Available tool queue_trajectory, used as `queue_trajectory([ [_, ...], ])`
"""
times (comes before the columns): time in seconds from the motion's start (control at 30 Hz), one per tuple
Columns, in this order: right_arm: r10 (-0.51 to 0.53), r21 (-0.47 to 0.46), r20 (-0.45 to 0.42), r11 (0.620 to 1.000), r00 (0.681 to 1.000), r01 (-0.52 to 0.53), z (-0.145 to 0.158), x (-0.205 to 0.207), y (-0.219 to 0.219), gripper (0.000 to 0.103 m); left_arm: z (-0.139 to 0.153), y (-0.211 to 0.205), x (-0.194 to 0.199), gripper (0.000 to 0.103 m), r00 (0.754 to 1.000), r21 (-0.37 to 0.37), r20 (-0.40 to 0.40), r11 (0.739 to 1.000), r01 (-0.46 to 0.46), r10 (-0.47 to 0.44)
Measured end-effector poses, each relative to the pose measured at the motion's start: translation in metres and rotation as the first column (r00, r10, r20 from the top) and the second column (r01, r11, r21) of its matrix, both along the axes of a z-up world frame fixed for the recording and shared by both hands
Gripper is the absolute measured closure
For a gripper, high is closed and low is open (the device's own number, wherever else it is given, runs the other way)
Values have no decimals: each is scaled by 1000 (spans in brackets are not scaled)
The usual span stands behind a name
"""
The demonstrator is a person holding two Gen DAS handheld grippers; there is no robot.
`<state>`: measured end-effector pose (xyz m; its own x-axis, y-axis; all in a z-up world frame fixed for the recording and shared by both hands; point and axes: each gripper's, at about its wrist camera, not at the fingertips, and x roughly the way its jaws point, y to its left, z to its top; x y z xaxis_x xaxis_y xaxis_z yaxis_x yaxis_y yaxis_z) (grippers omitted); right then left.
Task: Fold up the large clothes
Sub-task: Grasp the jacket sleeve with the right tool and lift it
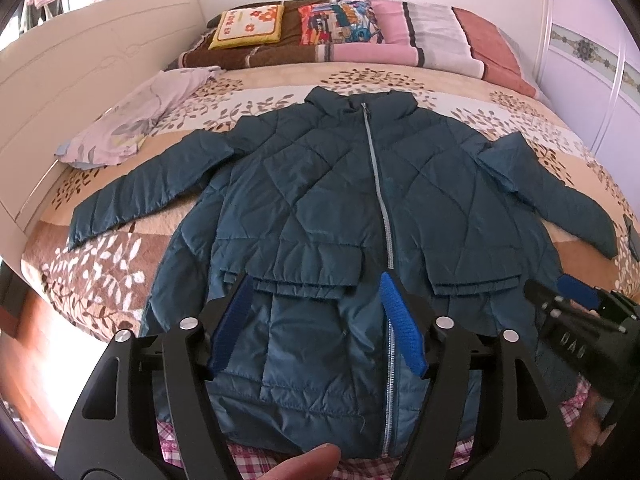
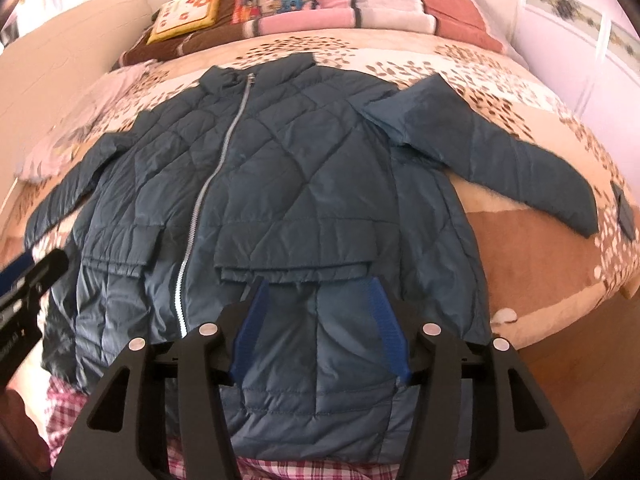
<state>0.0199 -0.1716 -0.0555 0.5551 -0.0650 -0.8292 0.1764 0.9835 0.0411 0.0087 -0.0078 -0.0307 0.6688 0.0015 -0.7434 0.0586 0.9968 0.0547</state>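
Quilted dark-teal jacket lies flat, zipped, front up on the leaf-patterned fleece blanket, sleeves spread. A crumpled lilac cloth lies beside one sleeve; pillows sit beyond. Left gripper and right gripper hover over the hem, fingers wide, holding nothing.

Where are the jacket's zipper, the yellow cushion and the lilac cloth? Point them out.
zipper (image 1: 378, 184), left wrist view, its middle stretch.
yellow cushion (image 1: 250, 26), left wrist view, its flowered face.
lilac cloth (image 1: 132, 120), left wrist view, its crumpled middle.
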Motion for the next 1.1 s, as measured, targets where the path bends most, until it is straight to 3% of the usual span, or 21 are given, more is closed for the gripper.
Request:
queue_trajectory([
  [0.3,-128,31,0,991,992,128,-5,3,-50,41,-4,-9,14,21,998,8,-66,1000,24,-23],
  [0.53,-213,113,-11,971,977,213,-14,6,-105,41,-9,-22,27,21,993,29,-110,998,50,-47],
  [0.63,-288,177,-2,942,958,284,-19,7,-148,48,-9,-26,32,21,992,35,-111,997,62,-58],
  [0.77,-422,292,1,867,906,404,-24,2,-213,55,-10,-36,40,21,990,46,-117,995,86,-80],
  [1.0,-616,535,-37,653,787,536,-44,-8,-315,57,-12,-51,52,21,986,74,-121,990,120,-110],
  [1.1,-643,582,-77,592,762,558,-57,-6,-335,57,-13,-55,56,21,985,81,-125,989,126,-116],
])
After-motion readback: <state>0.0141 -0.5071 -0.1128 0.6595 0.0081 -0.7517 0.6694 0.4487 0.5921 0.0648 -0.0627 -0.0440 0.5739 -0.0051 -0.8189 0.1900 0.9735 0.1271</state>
